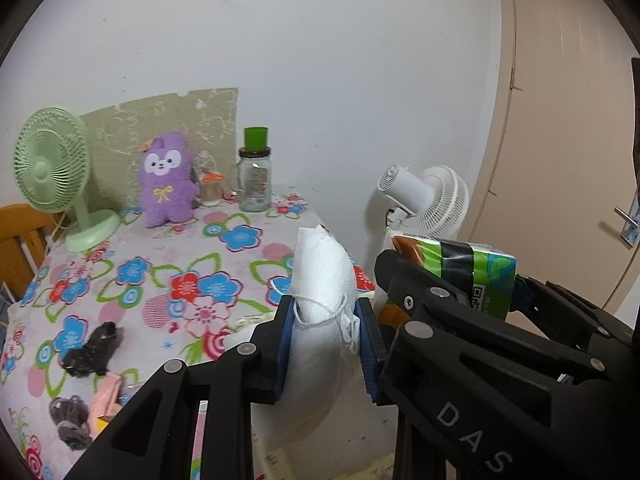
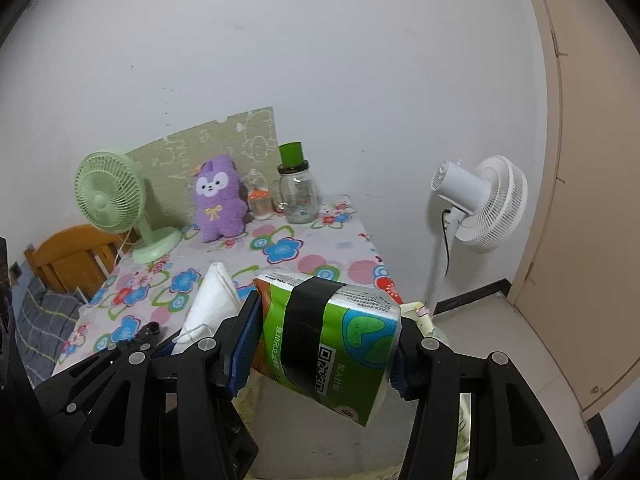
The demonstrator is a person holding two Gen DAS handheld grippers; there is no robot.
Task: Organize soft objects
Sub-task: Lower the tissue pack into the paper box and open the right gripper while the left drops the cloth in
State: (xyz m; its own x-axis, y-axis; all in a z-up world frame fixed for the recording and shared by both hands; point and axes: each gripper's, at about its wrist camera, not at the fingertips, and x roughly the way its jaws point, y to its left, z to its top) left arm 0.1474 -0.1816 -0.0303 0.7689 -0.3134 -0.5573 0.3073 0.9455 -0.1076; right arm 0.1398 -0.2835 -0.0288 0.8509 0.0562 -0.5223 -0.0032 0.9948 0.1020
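Note:
My left gripper (image 1: 326,344) is shut on a white folded cloth (image 1: 320,280) with a loose thread, held in the air off the right end of the flowered table (image 1: 168,276). To its right, my right gripper (image 2: 322,350) is shut on a green tissue pack (image 2: 332,336) wrapped with black tape; that pack (image 1: 472,268) also shows in the left wrist view. The white cloth (image 2: 210,300) appears left of the right gripper. A purple plush toy (image 1: 166,180) stands at the back of the table. Dark soft items (image 1: 94,350) and a pink one (image 1: 106,396) lie near the table's front.
A green desk fan (image 1: 56,168) stands at the table's back left, a glass jar with a green lid (image 1: 255,176) and a small orange-capped jar (image 1: 211,188) at the back. A white standing fan (image 2: 480,204) is by the wall beside a beige door (image 2: 592,200). A wooden chair (image 2: 76,256) is left.

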